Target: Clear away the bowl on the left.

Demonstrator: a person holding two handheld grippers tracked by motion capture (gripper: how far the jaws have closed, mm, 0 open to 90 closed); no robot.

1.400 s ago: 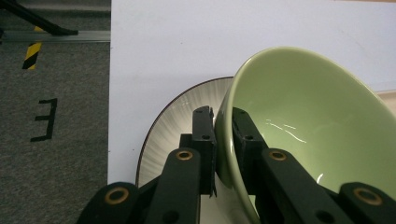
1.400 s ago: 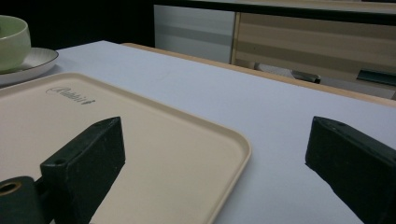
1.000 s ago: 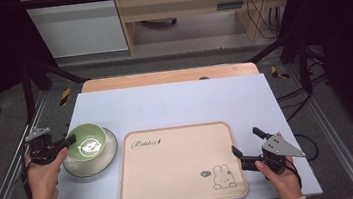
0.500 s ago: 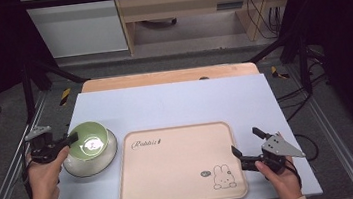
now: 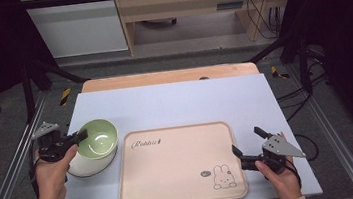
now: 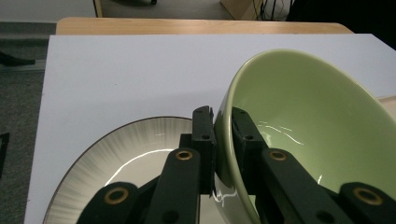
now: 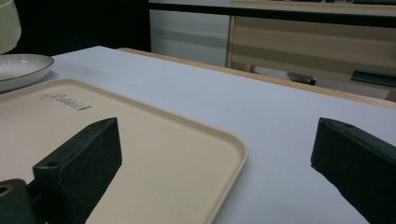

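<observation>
Left gripper [image 5: 84, 134] is clamped on the rim of the green bowl [image 5: 99, 137], one jaw inside the wall and one outside, as the left gripper view makes plain. That bowl is tilted and lifted off the white plate [image 5: 87, 165] beneath it (the plate's striped rim [image 6: 116, 140] sits below the jaws), and both are near the left edge of the tabletop [image 5: 175, 104], toward its front-left corner. The bowl's right edge comes close to the beige tray [image 5: 179, 164] without being over it.

Right gripper [image 5: 250, 144] stands with its jaws wide apart and nothing between them, resting at the tray's right edge near the front-right corner of the tabletop; the right gripper view looks across the tray's near corner [image 7: 224, 144] toward the plate far off.

By my judgement the work is in its first stretch: the bowl has been gripped and separated from the plate, but nothing lies on the tray yet. What seems left is carrying the bowl across and setting it down on the tray, then probably the plate too, though where either one is meant to go cannot be told.
</observation>
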